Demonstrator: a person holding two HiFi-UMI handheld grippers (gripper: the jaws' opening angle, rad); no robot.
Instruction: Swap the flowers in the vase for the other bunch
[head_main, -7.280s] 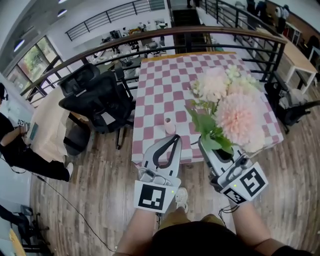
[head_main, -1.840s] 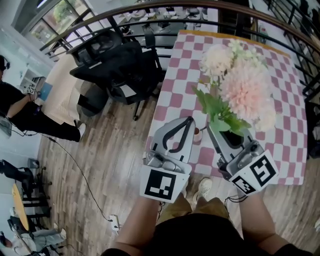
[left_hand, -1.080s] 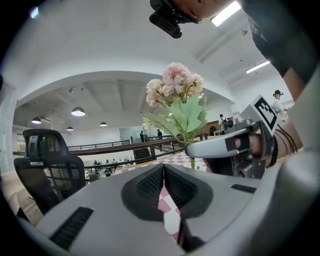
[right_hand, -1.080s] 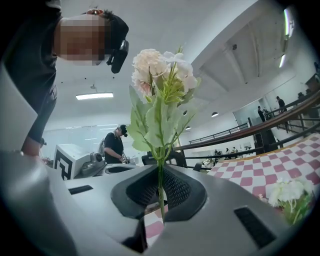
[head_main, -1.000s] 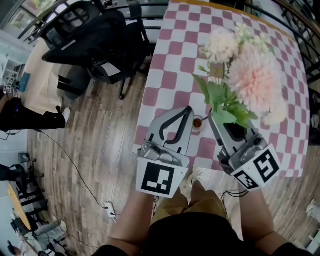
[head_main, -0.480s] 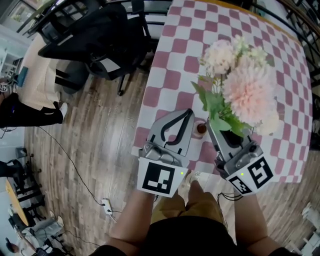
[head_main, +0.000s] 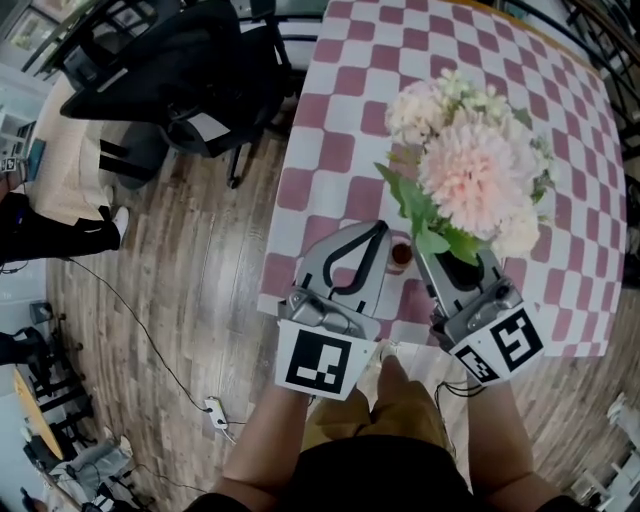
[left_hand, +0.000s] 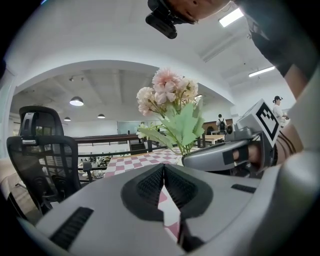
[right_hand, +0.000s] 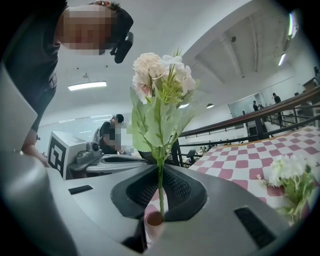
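Observation:
My right gripper (head_main: 436, 258) is shut on the green stem of a bunch of pale pink and cream flowers (head_main: 470, 180), held upright over the checked table. In the right gripper view the stem (right_hand: 160, 192) runs down between the jaws and its lower end sits at the mouth of the small pink vase (right_hand: 154, 224). That vase (head_main: 400, 256) stands near the table's front edge, between the two grippers. A second bunch, white with green leaves (right_hand: 291, 176), lies on the table to the right. My left gripper (head_main: 376, 230) is shut and empty, just left of the vase.
The pink and white checked table (head_main: 350, 110) has its front edge right under the grippers. A black office chair (head_main: 170, 80) stands at its left on the wooden floor. A dark railing (right_hand: 260, 117) runs behind the table. A person (right_hand: 112, 135) sits in the background.
The view has closed in on the table's front edge. My right gripper has carried the pink bunch a little left, bringing its stem over the vase. The left gripper stays shut beside the vase.

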